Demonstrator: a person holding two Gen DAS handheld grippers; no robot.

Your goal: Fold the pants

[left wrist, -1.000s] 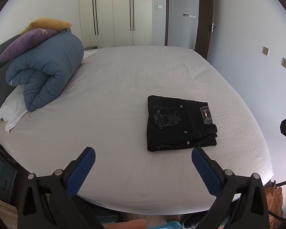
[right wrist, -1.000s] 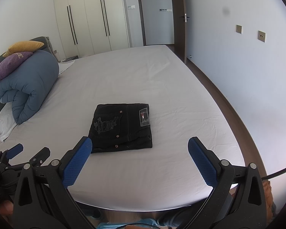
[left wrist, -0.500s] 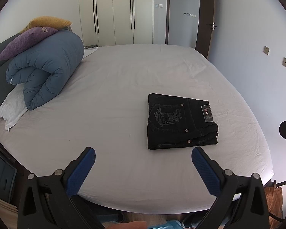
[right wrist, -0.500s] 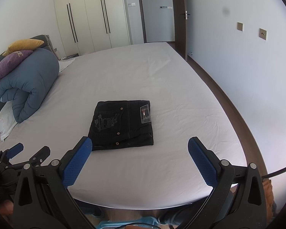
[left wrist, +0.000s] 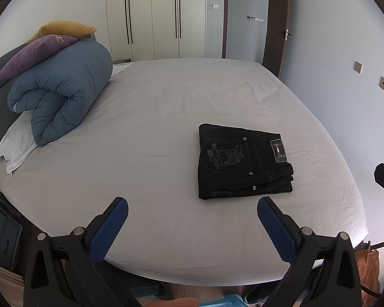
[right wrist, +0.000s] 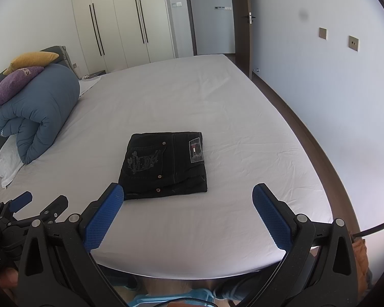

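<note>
Left tongs (left wrist: pixel 192 216) apart, empty | right tongs (right wrist: pixel 188 203) apart, empty | folded pants (right wrist: pixel 165 165) on bed (right wrist: pixel 217 107) ahead, untouched

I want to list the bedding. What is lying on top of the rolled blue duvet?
A purple cushion lies on the rolled blue duvet, with a yellow cushion behind and above it. Whether the yellow one touches the duvet is hidden.

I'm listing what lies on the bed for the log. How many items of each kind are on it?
Folded black pants: 1
Rolled blue duvet: 1
Cushions, purple cushion and yellow cushion: 2
White pillow: 1
Total: 5
</note>
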